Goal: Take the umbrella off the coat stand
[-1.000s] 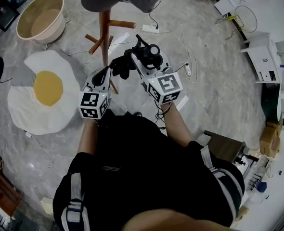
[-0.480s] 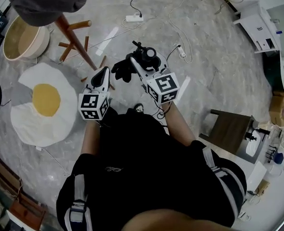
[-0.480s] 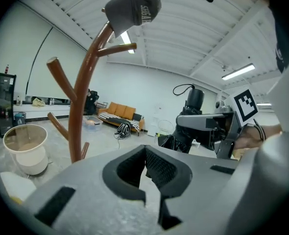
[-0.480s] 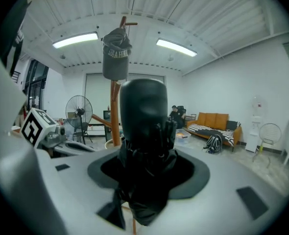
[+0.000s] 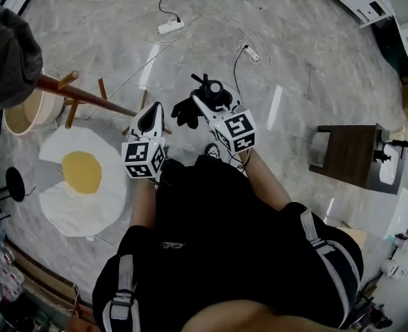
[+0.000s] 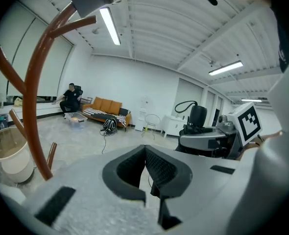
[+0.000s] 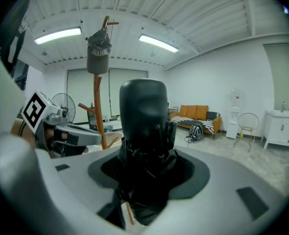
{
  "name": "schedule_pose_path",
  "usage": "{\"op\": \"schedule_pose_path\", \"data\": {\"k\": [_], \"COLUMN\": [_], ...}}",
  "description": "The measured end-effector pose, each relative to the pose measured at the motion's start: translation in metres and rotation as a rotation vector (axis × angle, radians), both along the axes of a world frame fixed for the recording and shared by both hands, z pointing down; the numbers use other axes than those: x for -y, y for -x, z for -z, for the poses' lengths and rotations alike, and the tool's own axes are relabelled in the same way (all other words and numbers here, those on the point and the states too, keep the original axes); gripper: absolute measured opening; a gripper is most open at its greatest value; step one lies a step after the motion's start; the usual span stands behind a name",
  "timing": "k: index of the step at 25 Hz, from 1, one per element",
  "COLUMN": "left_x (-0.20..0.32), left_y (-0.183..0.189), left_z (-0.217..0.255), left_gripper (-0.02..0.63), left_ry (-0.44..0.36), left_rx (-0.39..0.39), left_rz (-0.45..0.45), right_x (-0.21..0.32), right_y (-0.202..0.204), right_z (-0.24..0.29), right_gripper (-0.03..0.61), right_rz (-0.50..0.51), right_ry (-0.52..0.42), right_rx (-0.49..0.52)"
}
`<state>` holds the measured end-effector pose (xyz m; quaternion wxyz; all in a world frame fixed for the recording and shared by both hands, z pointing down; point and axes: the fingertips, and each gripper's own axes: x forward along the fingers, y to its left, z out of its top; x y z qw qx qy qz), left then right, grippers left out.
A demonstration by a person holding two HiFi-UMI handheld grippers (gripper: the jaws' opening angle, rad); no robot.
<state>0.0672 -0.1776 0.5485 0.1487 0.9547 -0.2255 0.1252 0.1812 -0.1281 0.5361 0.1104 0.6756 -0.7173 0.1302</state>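
Note:
My right gripper (image 5: 205,103) is shut on a folded black umbrella (image 5: 187,111), which it holds clear of the stand. In the right gripper view the umbrella (image 7: 144,131) stands upright between the jaws and fills the middle. The brown wooden coat stand (image 5: 79,95) leans in from the left edge of the head view with a grey cap (image 5: 7,54) on top. It is well apart from both grippers. The stand (image 7: 97,111) and cap (image 7: 99,53) show behind the umbrella. My left gripper (image 5: 152,114) is beside the right one, jaws shut with nothing between them (image 6: 145,148).
An egg-shaped rug (image 5: 79,182) and a beige basin (image 5: 21,120) lie on the grey floor by the stand's foot. A power strip (image 5: 171,26) with cables is ahead. A dark wooden stool (image 5: 349,154) stands at the right. A person (image 6: 71,99) sits beside an orange sofa (image 6: 108,106).
Both grippers, with the umbrella still in the right one, have moved away from the coat stand. The stand and cap have slid from the upper middle to the left edge.

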Motion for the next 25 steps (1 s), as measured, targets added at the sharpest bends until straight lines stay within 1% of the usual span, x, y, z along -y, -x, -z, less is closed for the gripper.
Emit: {"op": "schedule_pose_path", "data": {"k": [4, 7, 11, 15, 18, 21, 25], "left_x": [0.001, 0.006, 0.008, 0.005, 0.005, 0.005, 0.014], "left_y": [-0.018, -0.032, -0.052, -0.068, -0.069, -0.066, -0.057], "left_z": [0.012, 0.030, 0.066, 0.115, 0.143, 0.161, 0.161], "left_gripper": [0.000, 0.000, 0.000, 0.000, 0.000, 0.000, 0.000], "left_ry": [-0.035, -0.075, -0.128, -0.215, -0.263, -0.296, -0.292], "left_rx": [-0.011, -0.033, -0.087, -0.157, -0.204, -0.217, -0.213], "left_rz": [-0.005, -0.020, -0.056, -0.085, -0.084, -0.070, -0.035], "right_x": [-0.017, -0.025, -0.032, -0.036, -0.036, -0.039, -0.039], "right_y": [-0.023, -0.041, -0.060, -0.072, -0.077, -0.080, -0.079], "right_z": [-0.004, 0.004, 0.034, 0.072, 0.097, 0.118, 0.132], "right_gripper": [0.230, 0.230, 0.230, 0.230, 0.230, 0.230, 0.230], "right_rz": [-0.057, -0.108, -0.157, -0.186, -0.202, -0.212, -0.211], "right_ry": [0.012, -0.007, -0.067, -0.123, -0.159, -0.197, -0.228], "right_rx": [0.001, -0.004, -0.005, -0.037, -0.064, -0.074, -0.070]}}
